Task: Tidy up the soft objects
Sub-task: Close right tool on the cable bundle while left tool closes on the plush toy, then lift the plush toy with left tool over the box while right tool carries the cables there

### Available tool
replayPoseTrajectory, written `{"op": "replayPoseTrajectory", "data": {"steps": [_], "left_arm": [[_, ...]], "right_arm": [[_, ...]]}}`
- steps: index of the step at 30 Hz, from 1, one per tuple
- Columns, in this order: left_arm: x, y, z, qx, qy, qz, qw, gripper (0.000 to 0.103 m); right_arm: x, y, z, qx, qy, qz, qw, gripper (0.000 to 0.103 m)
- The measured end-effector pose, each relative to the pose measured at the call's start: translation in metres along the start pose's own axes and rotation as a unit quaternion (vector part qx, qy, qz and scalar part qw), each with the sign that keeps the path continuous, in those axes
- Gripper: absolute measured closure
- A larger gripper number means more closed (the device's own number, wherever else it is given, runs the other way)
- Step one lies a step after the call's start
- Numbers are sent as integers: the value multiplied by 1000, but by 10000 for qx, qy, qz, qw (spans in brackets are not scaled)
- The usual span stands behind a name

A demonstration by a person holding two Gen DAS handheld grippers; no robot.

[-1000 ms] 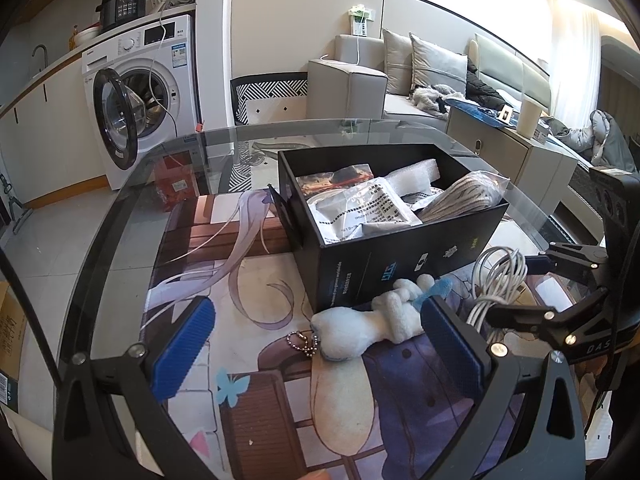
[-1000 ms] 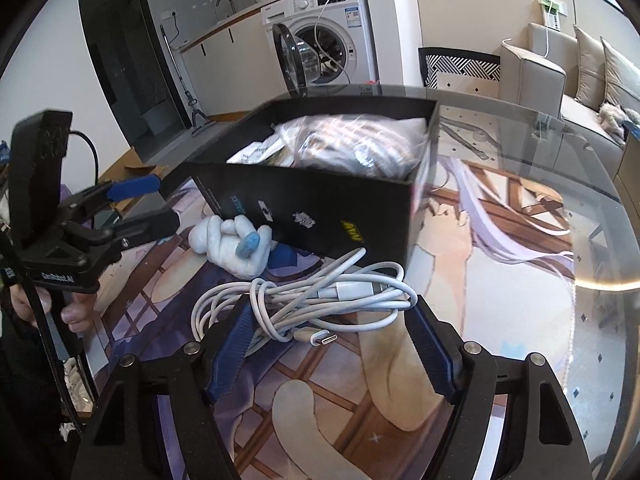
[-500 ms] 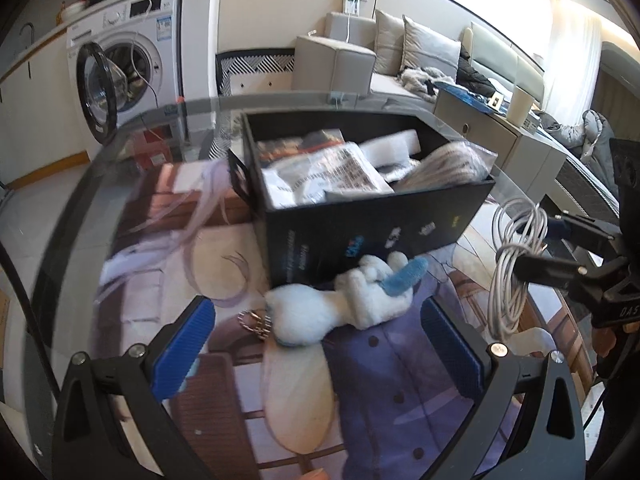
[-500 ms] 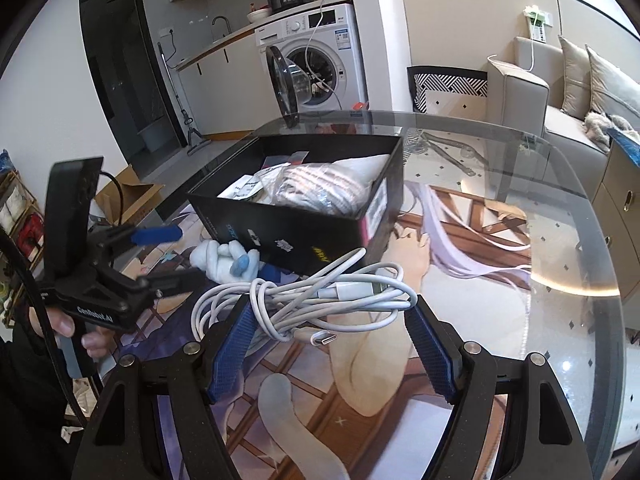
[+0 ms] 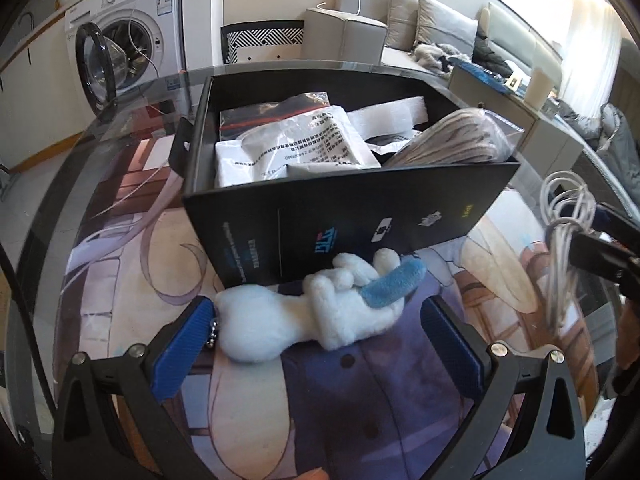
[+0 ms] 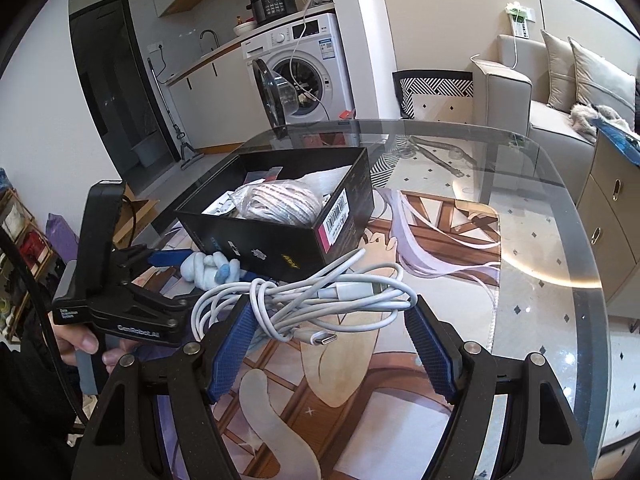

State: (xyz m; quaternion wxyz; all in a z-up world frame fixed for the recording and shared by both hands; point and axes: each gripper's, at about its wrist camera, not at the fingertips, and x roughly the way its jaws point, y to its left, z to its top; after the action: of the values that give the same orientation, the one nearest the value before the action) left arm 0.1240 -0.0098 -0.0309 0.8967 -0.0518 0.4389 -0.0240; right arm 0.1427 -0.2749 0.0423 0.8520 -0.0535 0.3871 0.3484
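The right tongs (image 6: pixel 332 344) hold a coiled white cable (image 6: pixel 304 300) clear of the worktop (image 6: pixel 540 264), the blue pads bearing on the two ends of the bundle so the loops stay gathered instead of trailing; held this way, the cable looks set to go into the black box (image 6: pixel 280 236), which stands toward the middle of the worktop and already holds bagged items and a wrapped bundle of cord. The left tongs (image 5: pixel 320 344) stand wide, one pad on either side of a white plush toy (image 5: pixel 312 312) with a blue part, not pressing on it. The toy lies on the printed mat, touching the box's near wall, on the side facing the person. That wide straddle suits a soft, long body: closing across the middle should squeeze it without slipping. The toy's bead chain (image 5: pixel 212 334) sits against the left pad and could snag.
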Motion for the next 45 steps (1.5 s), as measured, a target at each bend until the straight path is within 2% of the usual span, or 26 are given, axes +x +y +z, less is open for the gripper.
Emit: {"op": "replayPoseTrajectory", "data": {"steps": [10, 13, 14, 22, 31, 45], "left_arm": [[10, -13, 2, 239, 65, 491, 9985, 0], [10, -13, 2, 233, 53, 484, 9985, 4], [8, -13, 1, 279, 19, 426, 9987, 11], [-6, -11, -10, 408, -84, 251, 9988, 12], [-45, 1, -10, 344, -553, 76, 9978, 12], [-87, 9, 11, 306, -1235, -1, 9919, 12]], "right_arm": [[4, -1, -1, 27, 56, -1, 10000, 27], [4, -1, -1, 16, 47, -14, 10000, 27], [4, 0, -1, 4, 41, -29, 10000, 27], [3, 3, 1, -42, 1, -22, 10000, 26], [-7, 10, 4, -129, -182, -11, 9998, 27], [-35, 26, 20, -169, -932, -407, 9947, 26]]}}
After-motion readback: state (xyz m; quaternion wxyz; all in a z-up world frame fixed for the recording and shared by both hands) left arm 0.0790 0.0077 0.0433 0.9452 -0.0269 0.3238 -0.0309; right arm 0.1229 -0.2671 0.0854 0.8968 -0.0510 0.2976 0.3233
